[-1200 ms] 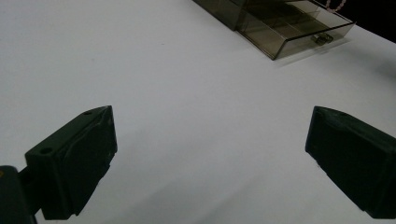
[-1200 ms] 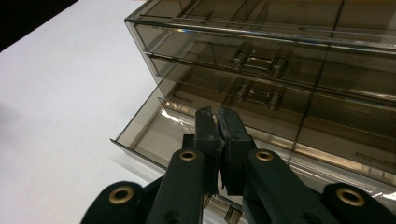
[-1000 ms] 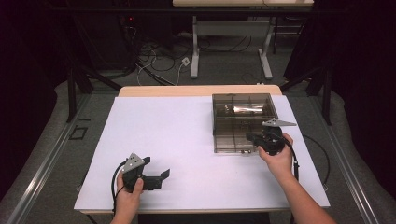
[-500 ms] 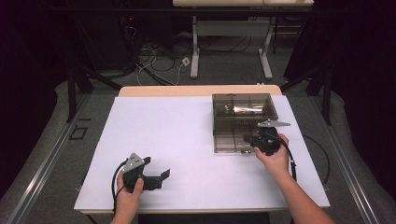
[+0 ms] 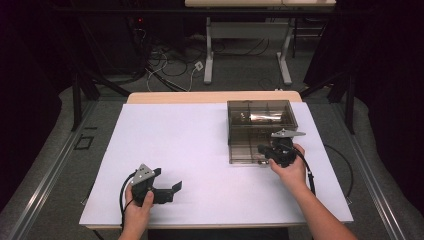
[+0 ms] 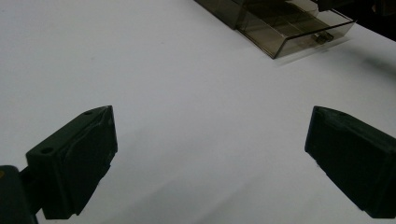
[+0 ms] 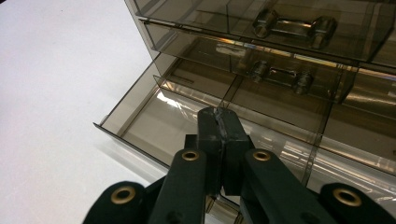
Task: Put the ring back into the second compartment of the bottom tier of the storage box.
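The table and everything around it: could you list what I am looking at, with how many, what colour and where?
Drawer box: one, smoky clear plastic, far right part of the table, its bottom drawer pulled out.
Drawer handles: two seen in the right gripper view, clear with metal-looking ends, on the upper drawer fronts.
Table: one, white top with a wooden far edge.
Second table's legs: pale, on the floor beyond.
Cables: several, black and white, on the floor behind.
Left hand-held gripper: one, black, near left, jaws wide open over bare table.
Right hand-held gripper: one, black, jaws shut at the open drawer's front.
Hands: two, holding these.
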### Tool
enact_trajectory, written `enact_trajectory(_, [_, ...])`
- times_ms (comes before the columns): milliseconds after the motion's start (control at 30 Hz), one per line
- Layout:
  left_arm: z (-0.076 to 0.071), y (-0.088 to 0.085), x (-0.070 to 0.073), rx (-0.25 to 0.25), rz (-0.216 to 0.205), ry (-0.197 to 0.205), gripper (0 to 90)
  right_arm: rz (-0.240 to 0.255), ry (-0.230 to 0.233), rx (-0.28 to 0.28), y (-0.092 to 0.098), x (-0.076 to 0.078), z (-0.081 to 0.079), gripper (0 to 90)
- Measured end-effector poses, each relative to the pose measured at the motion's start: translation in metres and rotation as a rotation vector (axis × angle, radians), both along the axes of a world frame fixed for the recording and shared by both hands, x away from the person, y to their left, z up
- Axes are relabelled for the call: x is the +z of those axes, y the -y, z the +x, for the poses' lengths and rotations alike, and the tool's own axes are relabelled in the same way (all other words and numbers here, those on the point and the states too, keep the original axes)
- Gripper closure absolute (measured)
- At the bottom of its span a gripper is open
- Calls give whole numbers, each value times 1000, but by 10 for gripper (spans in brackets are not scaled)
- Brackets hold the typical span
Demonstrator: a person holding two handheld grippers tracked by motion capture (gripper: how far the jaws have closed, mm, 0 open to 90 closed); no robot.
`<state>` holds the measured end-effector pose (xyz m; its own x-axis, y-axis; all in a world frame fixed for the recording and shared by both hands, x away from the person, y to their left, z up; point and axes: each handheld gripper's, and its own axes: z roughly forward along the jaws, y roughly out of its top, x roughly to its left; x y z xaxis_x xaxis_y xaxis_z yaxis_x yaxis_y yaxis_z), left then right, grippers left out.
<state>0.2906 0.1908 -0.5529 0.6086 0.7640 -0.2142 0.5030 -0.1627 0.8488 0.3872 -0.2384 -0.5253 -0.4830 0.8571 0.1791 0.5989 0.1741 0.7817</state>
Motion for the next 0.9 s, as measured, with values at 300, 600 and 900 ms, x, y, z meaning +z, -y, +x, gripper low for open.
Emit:
enact_trajectory(300, [0,0,0,0,1,0,25,7,-5,6,0,0,0,836])
enact_trajectory(600, [0,0,0,0,5,2,25,0,5,-1,2,1,-1,753])
enact_trajectory(900, [0,0,0,2,0,1,25,-7,34,28,3,5,-4,632])
